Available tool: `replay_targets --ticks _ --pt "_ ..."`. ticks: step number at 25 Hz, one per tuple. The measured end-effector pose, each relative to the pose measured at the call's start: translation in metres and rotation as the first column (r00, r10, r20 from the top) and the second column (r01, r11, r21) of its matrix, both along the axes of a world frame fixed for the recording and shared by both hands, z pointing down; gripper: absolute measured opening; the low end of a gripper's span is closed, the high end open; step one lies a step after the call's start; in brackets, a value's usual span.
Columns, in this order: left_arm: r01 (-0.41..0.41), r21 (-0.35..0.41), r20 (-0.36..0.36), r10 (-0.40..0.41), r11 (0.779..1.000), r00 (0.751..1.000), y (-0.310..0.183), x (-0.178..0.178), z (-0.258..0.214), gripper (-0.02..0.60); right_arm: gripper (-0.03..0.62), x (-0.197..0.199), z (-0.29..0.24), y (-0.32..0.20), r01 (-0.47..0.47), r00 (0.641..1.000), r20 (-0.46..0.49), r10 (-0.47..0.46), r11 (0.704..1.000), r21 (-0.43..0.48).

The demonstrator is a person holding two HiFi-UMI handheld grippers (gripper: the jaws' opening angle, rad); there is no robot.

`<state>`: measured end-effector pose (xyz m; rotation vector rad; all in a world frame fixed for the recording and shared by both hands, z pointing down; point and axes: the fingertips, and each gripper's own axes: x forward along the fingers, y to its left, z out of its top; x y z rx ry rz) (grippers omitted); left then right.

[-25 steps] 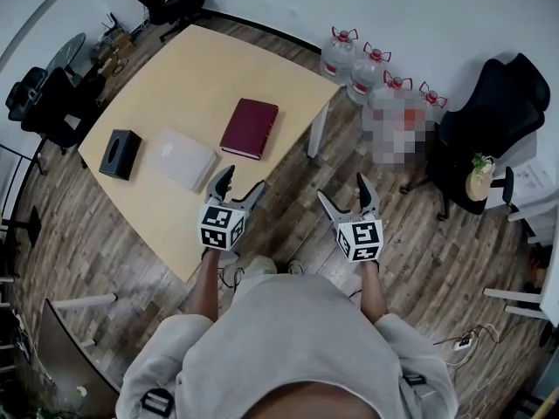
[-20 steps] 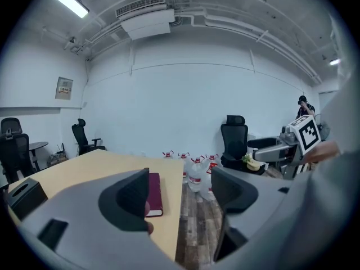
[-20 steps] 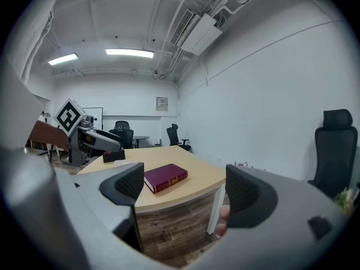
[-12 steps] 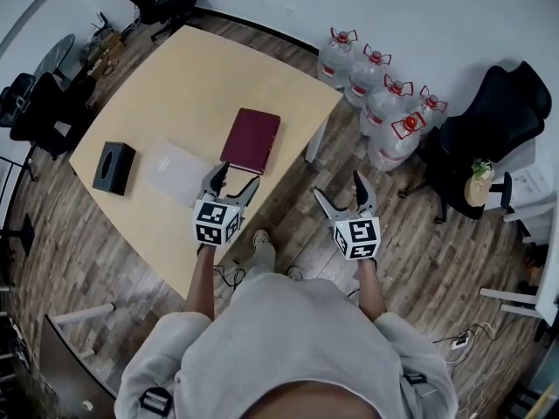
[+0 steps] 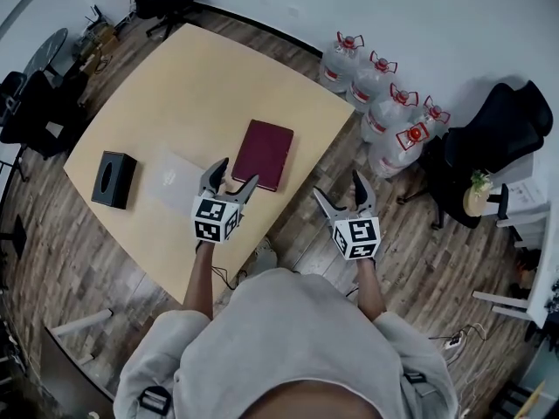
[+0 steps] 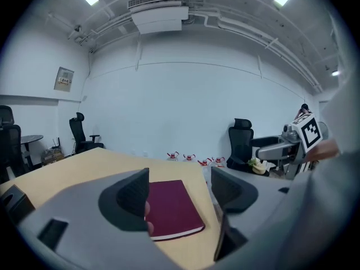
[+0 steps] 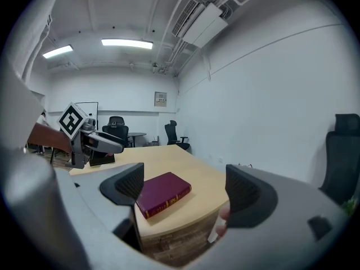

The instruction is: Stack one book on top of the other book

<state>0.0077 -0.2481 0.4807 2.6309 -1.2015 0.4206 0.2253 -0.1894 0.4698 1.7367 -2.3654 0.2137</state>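
Two books lie flat on the table, and I'll place everything from the maroon book: the pale book sits to its left, close beside it and, as far as I can see, not touching, its near corner hidden under my left tool in the head view. My left gripper hovers over the tabletop at the maroon book's near-left corner, jaws spread wide with nothing between them; its own view looks past the tips straight onto the maroon cover, whose long axis runs away from me, a little skewed to the right. My right gripper hangs to the near right of the maroon book, off the table's edge and over the floor, jaws likewise wide apart and empty; from there I see the book's spine side, with faint gilt marks, turned toward that edge. So the left tool is plainly the nearer to both books, and I judge the lift not yet begun; either book could go on top, and the left jaws would need to drop to a book's near short edge. As for containers, a black box stands further left, beyond the pale book, its contents not visible, and capped water jugs stand on the floor to the maroon book's far right; I can't tell how full they are
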Motion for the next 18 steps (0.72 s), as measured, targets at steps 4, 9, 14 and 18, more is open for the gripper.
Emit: replay_targets --ticks 4,9,14,18 --pt "-0.009 -0.017 -0.021 0.008 1.0 1.0 -0.018 -0.008 0.005 0.347 0.445 -0.011 -0.001 -0.018 -0.014 1.0 -0.008 0.014 1.0 -0.01" --pt "-0.017 -0.042 -0.059 0.015 0.999 0.998 -0.035 -0.02 0.014 0.347 0.445 -0.032 0.004 -0.036 -0.017 1.0 -0.025 0.017 0.999 -0.035" --pt "-0.031 -0.084 -0.08 0.024 0.996 0.997 -0.048 -0.024 0.032 0.347 0.445 -0.048 0.012 -0.048 -0.019 1.0 -0.026 0.017 0.998 -0.068" --pt "-0.034 -0.12 -0.082 0.025 0.992 0.996 -0.056 -0.024 0.048 0.347 0.445 -0.057 0.025 -0.055 -0.004 1.0 -0.02 0.002 0.995 -0.101"
